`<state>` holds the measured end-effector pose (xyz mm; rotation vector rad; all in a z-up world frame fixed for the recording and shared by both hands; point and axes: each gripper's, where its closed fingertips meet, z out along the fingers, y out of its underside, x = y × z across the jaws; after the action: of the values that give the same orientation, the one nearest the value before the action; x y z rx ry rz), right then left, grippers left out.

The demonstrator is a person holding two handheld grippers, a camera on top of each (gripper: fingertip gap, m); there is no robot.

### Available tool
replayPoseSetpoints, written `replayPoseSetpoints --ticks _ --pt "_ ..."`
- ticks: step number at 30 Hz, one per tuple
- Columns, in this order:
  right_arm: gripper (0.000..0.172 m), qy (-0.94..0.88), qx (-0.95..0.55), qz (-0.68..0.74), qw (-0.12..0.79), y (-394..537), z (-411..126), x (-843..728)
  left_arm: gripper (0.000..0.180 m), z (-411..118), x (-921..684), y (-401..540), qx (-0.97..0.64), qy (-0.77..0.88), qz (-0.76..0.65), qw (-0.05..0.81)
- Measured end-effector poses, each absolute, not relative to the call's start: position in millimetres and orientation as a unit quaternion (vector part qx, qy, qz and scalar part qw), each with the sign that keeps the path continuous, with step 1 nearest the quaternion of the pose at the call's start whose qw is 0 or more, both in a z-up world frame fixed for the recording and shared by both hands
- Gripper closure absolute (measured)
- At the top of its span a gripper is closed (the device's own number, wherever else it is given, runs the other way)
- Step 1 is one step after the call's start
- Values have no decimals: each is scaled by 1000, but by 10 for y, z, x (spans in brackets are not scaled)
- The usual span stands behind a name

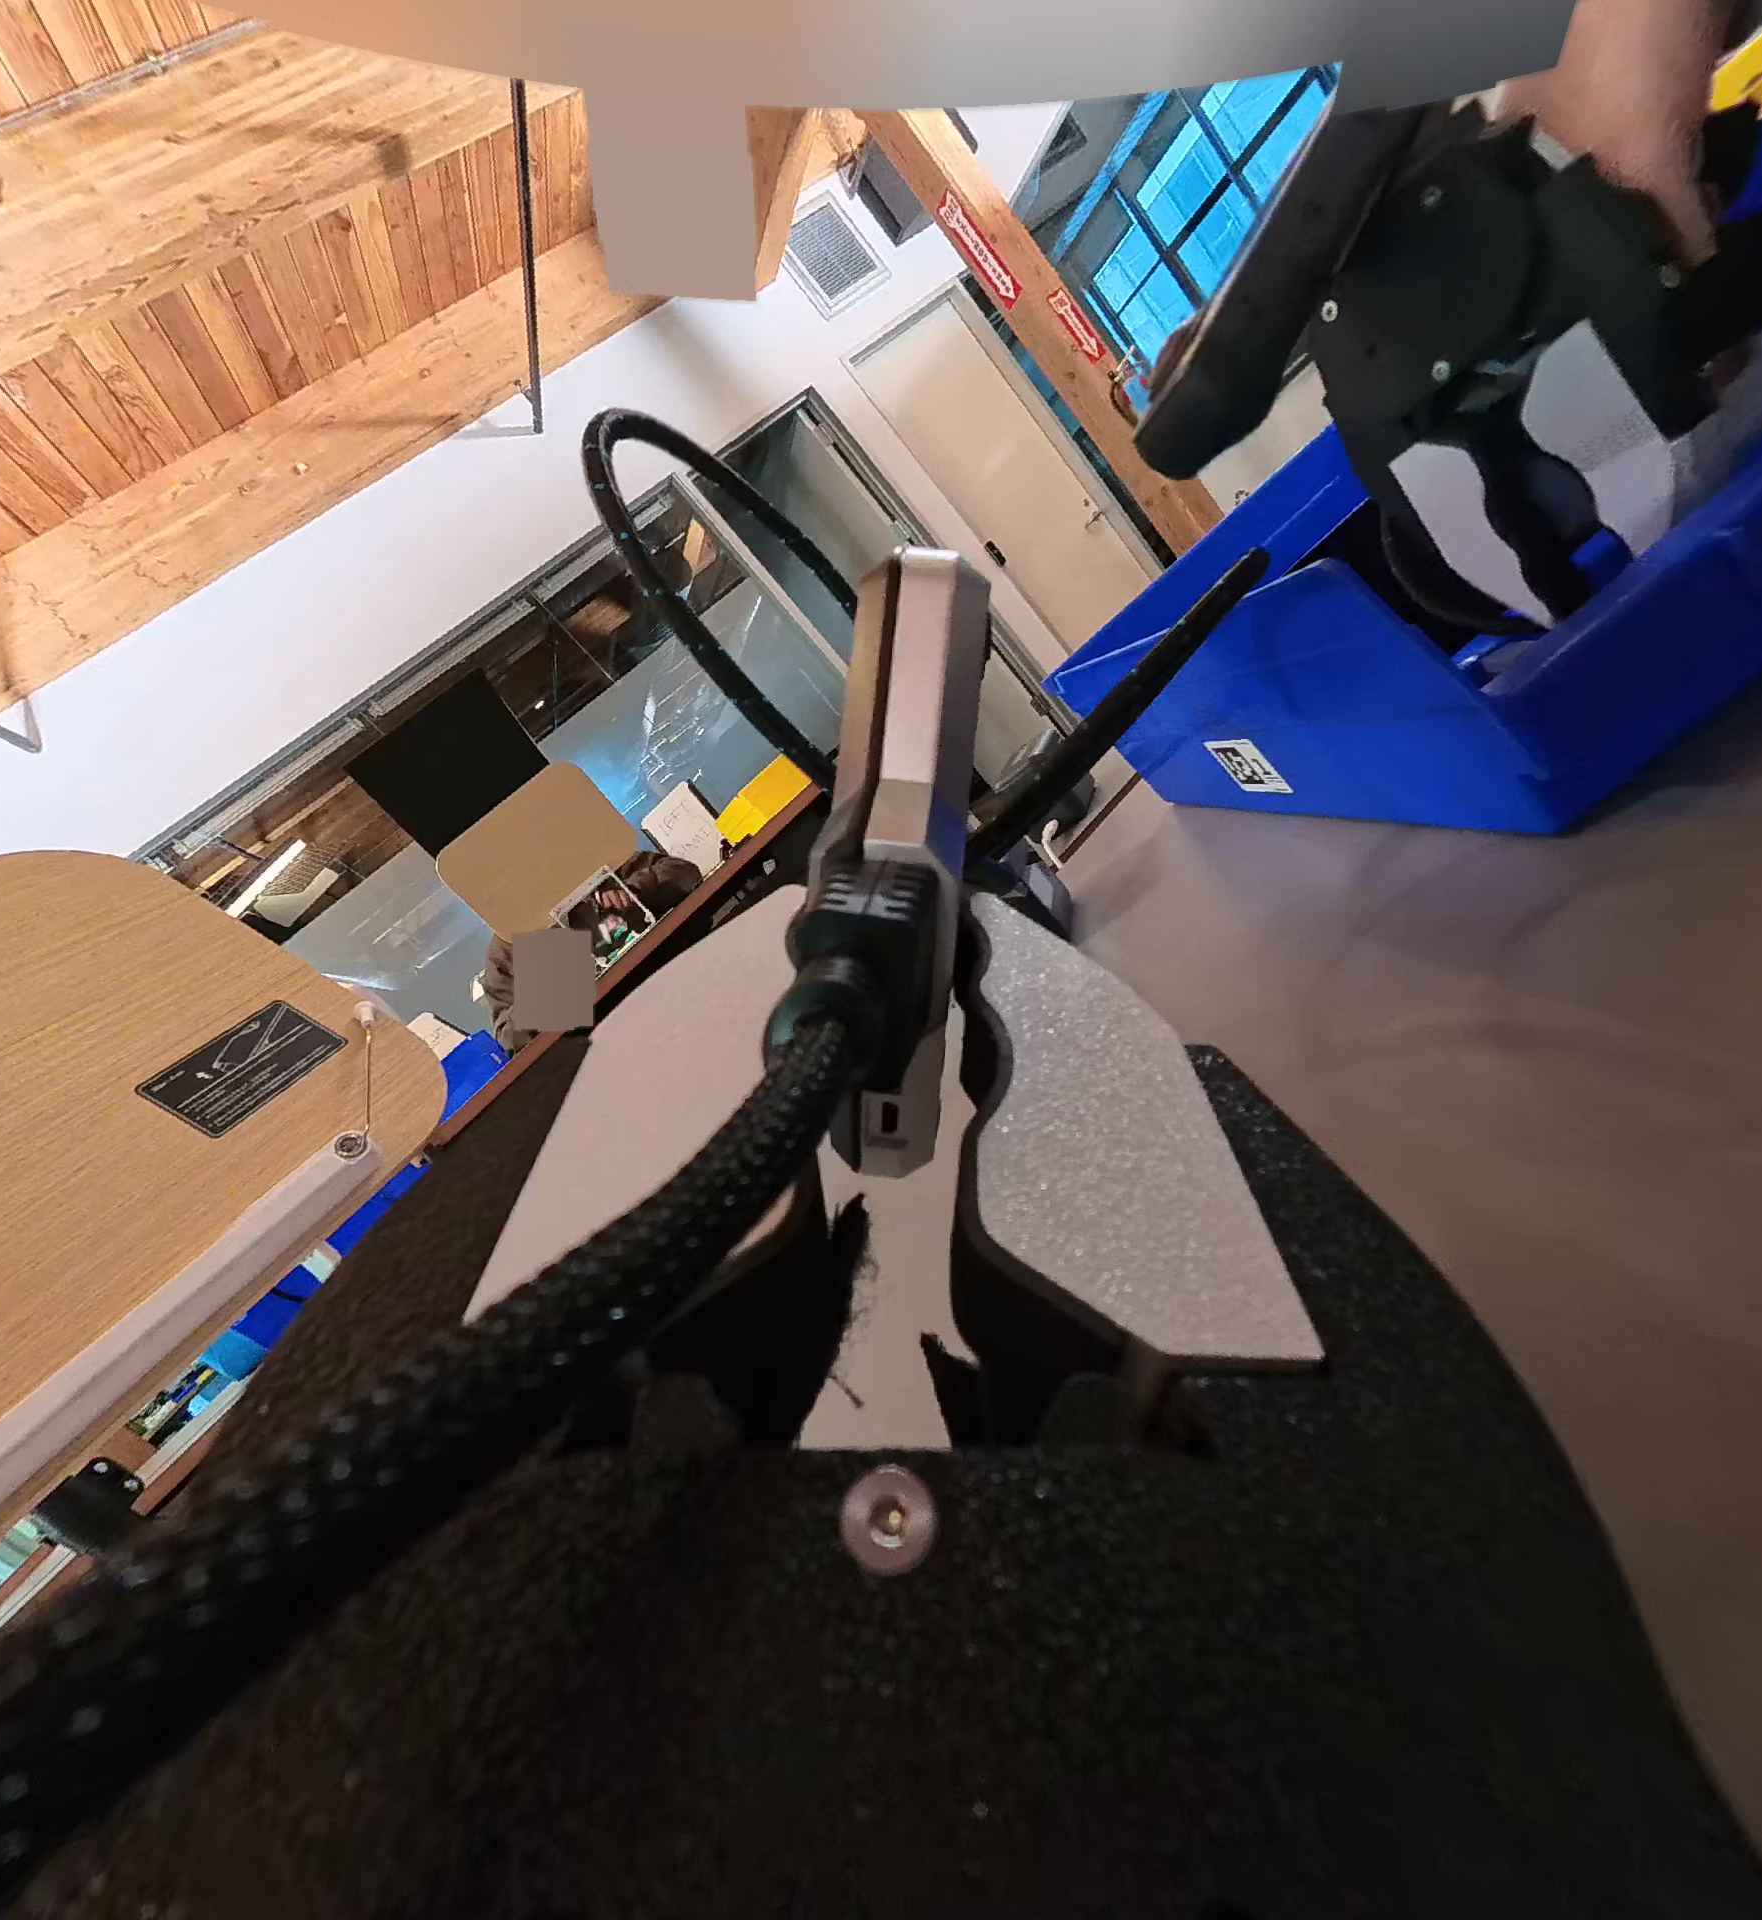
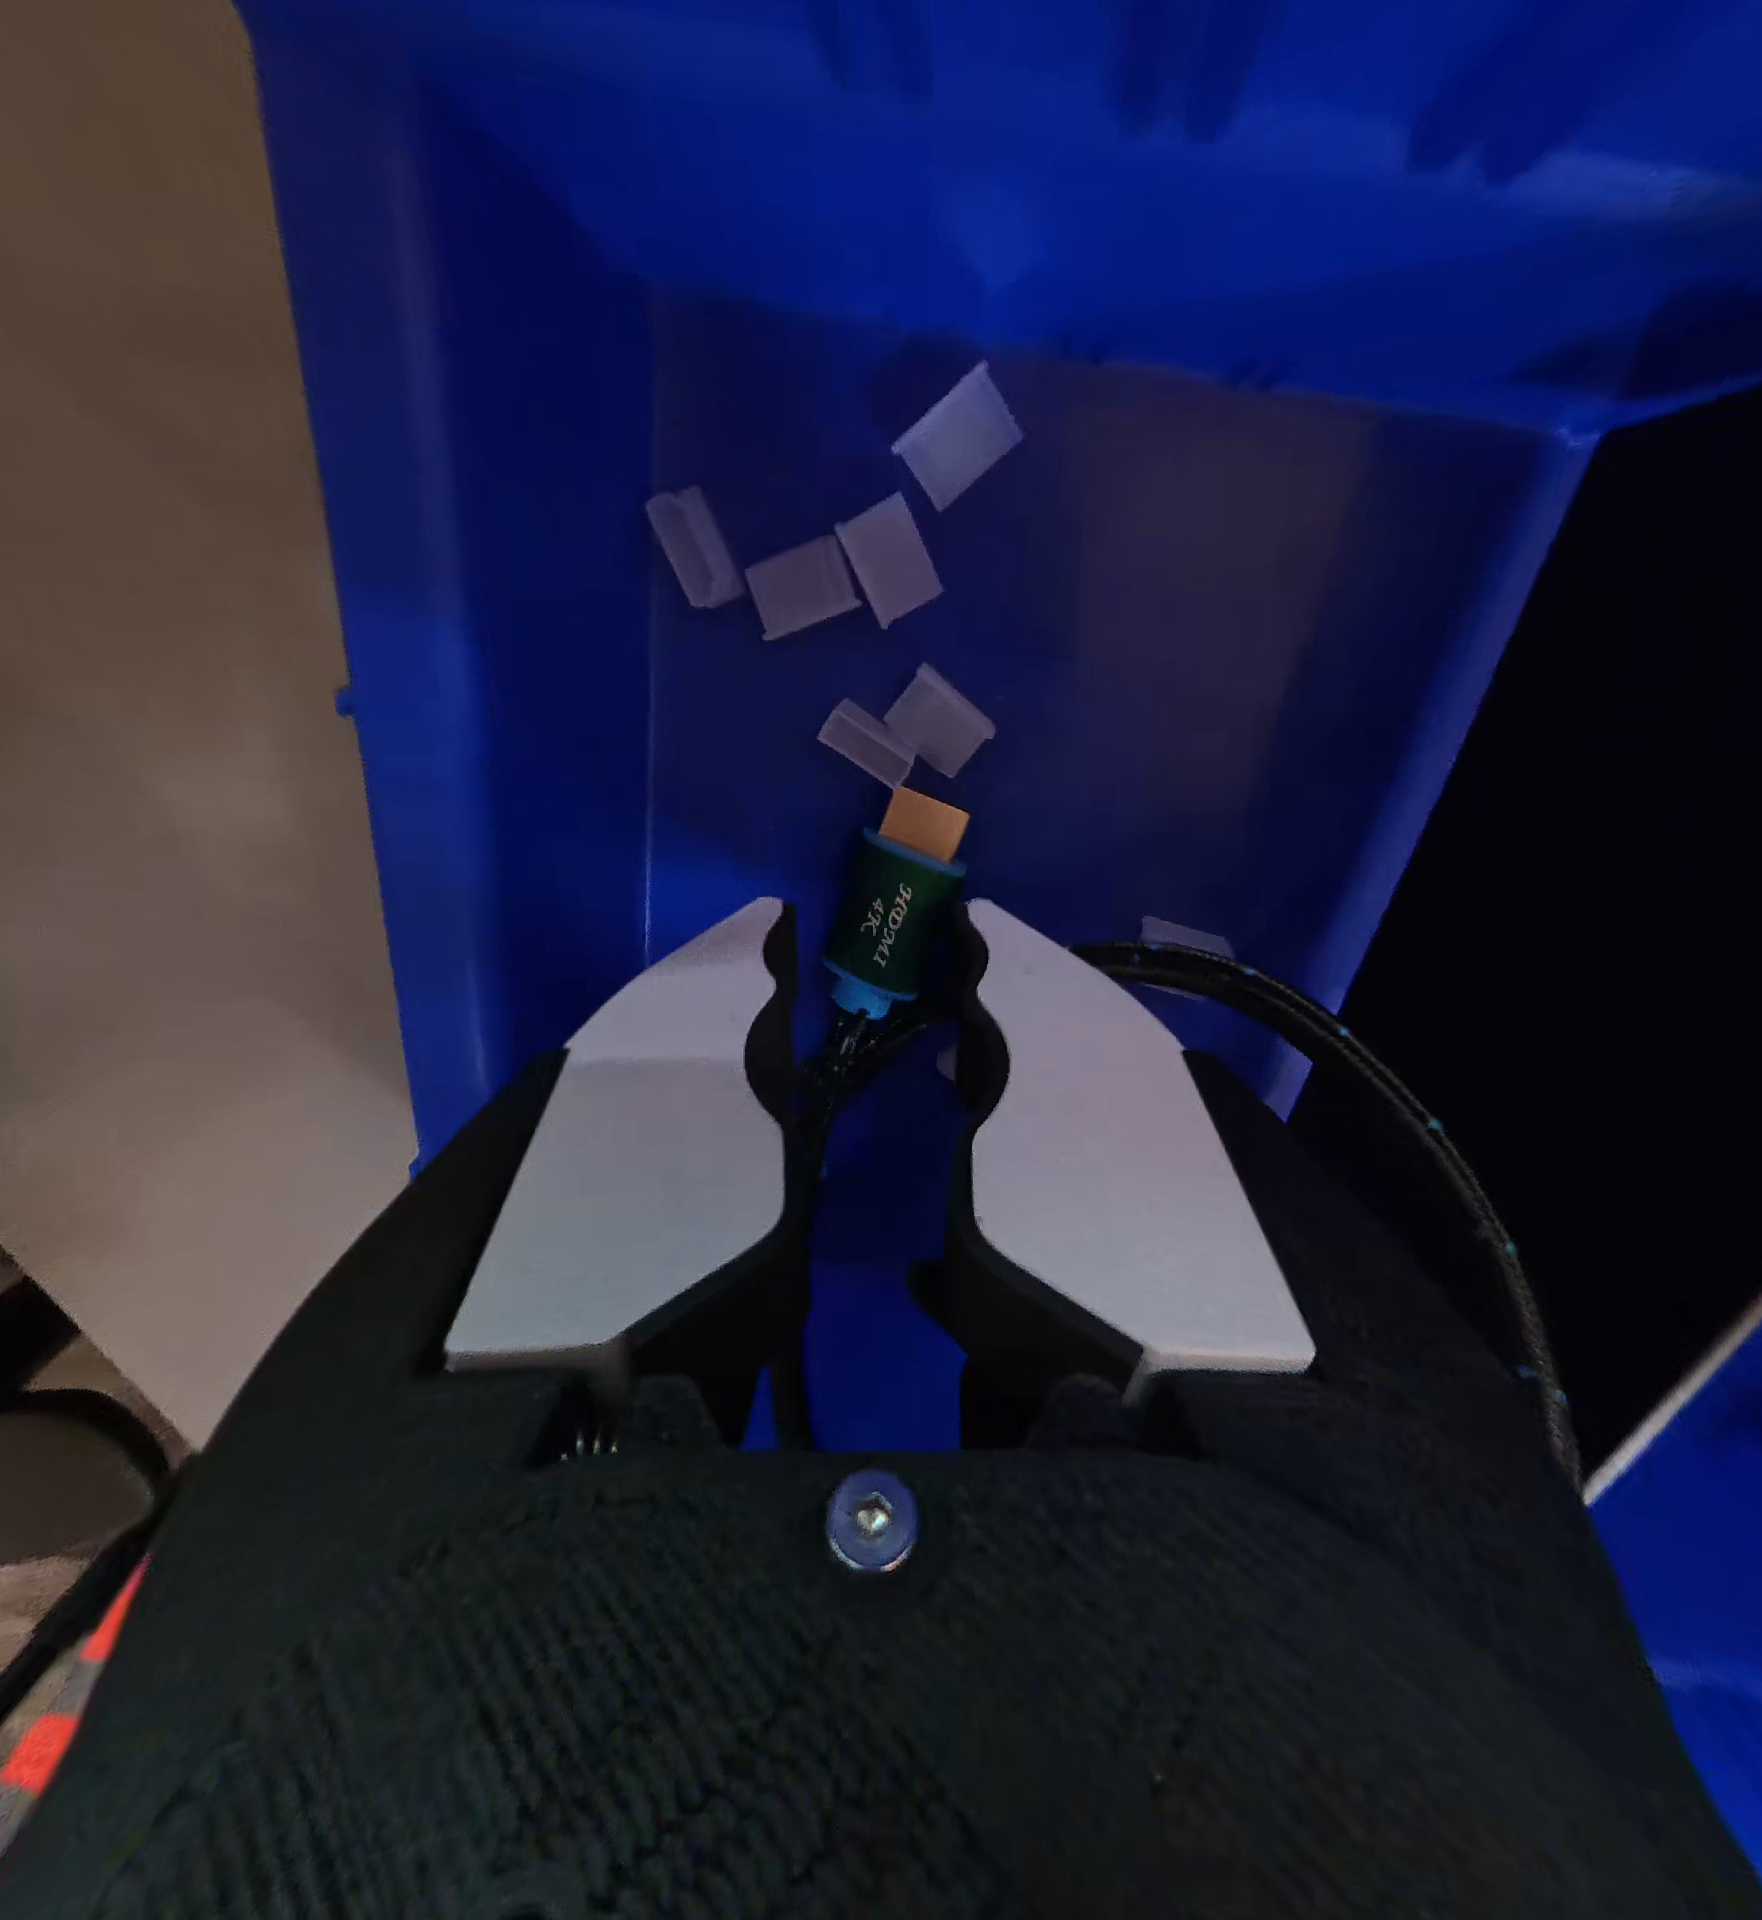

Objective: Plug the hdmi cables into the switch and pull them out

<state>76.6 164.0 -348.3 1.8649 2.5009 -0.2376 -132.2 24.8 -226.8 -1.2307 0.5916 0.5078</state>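
Left fingers (image 1: pixel 918 997) clamp a grey adapter (image 1: pixel 908 790); right fingers (image 2: pixel 872 971) stand apart around a green plug (image 2: pixel 882 920) near the blue bin (image 2: pixel 503 623) wall.

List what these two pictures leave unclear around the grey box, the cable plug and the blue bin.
- Left wrist view: the left finger's contact with the grey box is hidden by the black plug and braided cable.
- Left wrist view: the right gripper's jaws are hidden inside the blue bin.
- Right wrist view: whether the fingers press the green plug is unclear.
- Right wrist view: the bin's far end is blurred.
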Motion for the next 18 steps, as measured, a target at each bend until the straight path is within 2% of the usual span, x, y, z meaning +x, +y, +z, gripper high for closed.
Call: replayPoseSetpoints --ticks 8,18 --pt "151 814 579 -40 -27 1697 -3412 797 157 -2258 -1311 245 -561 270 229 748" --pt "152 766 603 -86 -205 1782 -2491 744 157 -2181 -1241 207 -548 268 212 764"
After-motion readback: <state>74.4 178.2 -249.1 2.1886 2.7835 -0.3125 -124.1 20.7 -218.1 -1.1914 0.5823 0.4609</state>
